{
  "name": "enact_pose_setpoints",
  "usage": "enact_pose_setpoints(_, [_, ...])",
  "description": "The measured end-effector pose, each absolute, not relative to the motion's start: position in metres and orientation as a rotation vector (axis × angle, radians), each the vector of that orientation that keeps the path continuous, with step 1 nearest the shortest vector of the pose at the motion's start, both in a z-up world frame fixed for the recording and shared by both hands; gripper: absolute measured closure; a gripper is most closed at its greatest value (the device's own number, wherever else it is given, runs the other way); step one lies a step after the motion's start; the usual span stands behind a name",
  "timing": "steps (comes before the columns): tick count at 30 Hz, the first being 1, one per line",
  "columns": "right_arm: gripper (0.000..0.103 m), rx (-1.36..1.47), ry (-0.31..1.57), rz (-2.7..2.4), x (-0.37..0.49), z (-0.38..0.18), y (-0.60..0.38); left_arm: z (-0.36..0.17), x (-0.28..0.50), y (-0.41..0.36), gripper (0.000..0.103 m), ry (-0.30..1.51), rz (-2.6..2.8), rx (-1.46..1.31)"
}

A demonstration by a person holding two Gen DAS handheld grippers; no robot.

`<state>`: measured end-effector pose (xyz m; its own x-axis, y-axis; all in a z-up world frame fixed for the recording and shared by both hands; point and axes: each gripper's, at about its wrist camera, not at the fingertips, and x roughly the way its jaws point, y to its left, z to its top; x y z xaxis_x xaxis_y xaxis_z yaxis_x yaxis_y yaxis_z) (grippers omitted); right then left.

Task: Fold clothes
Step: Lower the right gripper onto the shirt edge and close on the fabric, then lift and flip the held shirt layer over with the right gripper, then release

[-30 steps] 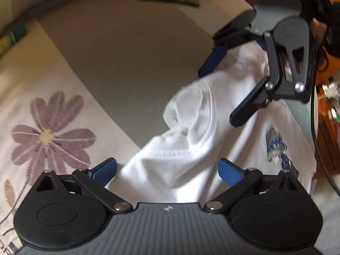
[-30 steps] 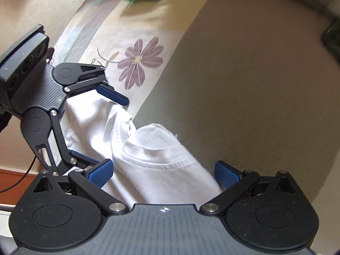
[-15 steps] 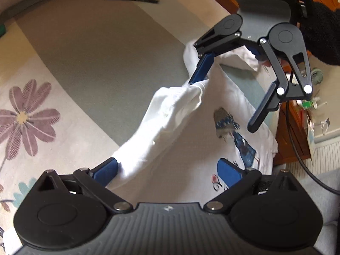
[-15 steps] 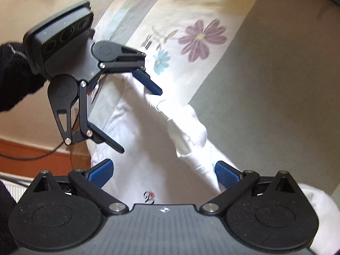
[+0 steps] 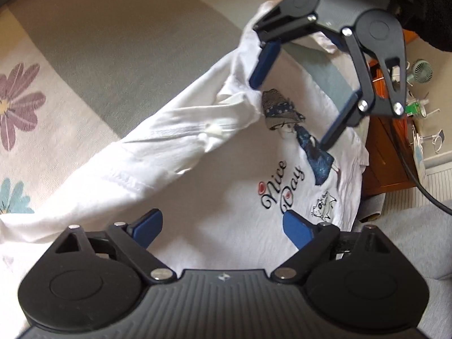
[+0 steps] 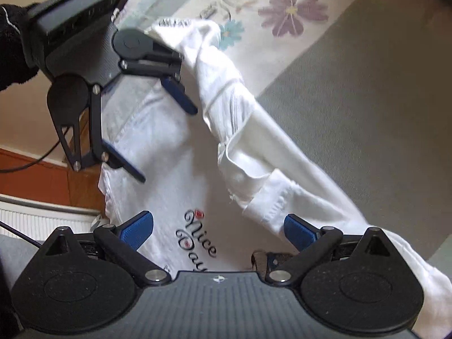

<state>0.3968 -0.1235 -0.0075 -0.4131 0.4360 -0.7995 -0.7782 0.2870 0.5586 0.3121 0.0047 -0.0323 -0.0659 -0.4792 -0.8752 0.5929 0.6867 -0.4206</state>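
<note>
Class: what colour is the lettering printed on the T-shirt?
Black script with small red accents on the white T-shirt; clearest in the left wrist view.

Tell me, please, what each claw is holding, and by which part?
Nothing: the left claw, jaws closing on no cloth, and the right claw stand open above the white T-shirt.

One white T-shirt (image 5: 226,152), two claws, one floral bedcover (image 5: 25,130), one fan (image 5: 423,72)
</note>
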Motion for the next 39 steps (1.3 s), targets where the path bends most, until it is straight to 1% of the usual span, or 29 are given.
enact_pose_setpoints(5, [0.002,-0.23,1.347,1.401,0.423,0.021,-0.114,-0.01,0.328,0.008,0.012,1.297,-0.867,0.146])
enact_pose_setpoints(8, [0.006,-0.166,1.354,1.41,0.436,0.018,-0.1,-0.007,0.343,0.021,0.012,1.269,-0.833,0.175])
enact_pose_setpoints(13, [0.021,-0.061,1.464,1.404,0.443,-0.014,-0.077,-0.012,0.355,0.031,0.012,1.241,-0.804,0.235])
enact_pose_setpoints(15, [0.024,-0.058,1.507,1.398,0.44,-0.029,-0.07,-0.016,0.358,0.035,0.012,1.238,-0.797,0.25])
enact_pose_setpoints(17, [0.03,-0.051,1.537,1.391,0.439,-0.039,-0.068,-0.022,0.357,0.038,0.012,1.243,-0.789,0.255])
enact_pose_setpoints(18, [0.035,-0.045,1.551,1.388,0.438,-0.043,-0.067,-0.025,0.356,0.039,0.012,1.244,-0.786,0.26])
enact_pose_setpoints(21, [0.039,-0.003,1.573,1.377,0.443,-0.049,-0.064,-0.031,0.351,0.04,0.012,1.238,-0.788,0.302])
enact_pose_setpoints(26, [0.04,0.131,1.597,1.349,0.459,-0.059,-0.058,-0.038,0.345,0.042,0.012,1.226,-0.795,0.35])
enact_pose_setpoints(32, [0.04,0.282,1.662,1.269,0.469,-0.086,-0.05,-0.04,0.337,0.051,0.012,1.206,-0.763,0.309])
enact_pose_setpoints(34, [0.048,0.356,1.669,1.24,0.47,-0.089,-0.054,-0.039,0.333,0.054,0.012,1.201,-0.756,0.292])
enact_pose_setpoints(35, [0.048,0.411,1.681,1.23,0.472,-0.091,-0.056,-0.039,0.331,0.055,0.012,1.201,-0.756,0.285])
enact_pose_setpoints(38, [0.046,0.576,1.727,1.181,0.476,-0.1,-0.06,-0.038,0.325,0.058,0.012,1.203,-0.757,0.274])
enact_pose_setpoints(39, [0.045,0.593,1.734,1.165,0.477,-0.102,-0.058,-0.038,0.324,0.058,0.012,1.205,-0.754,0.263])
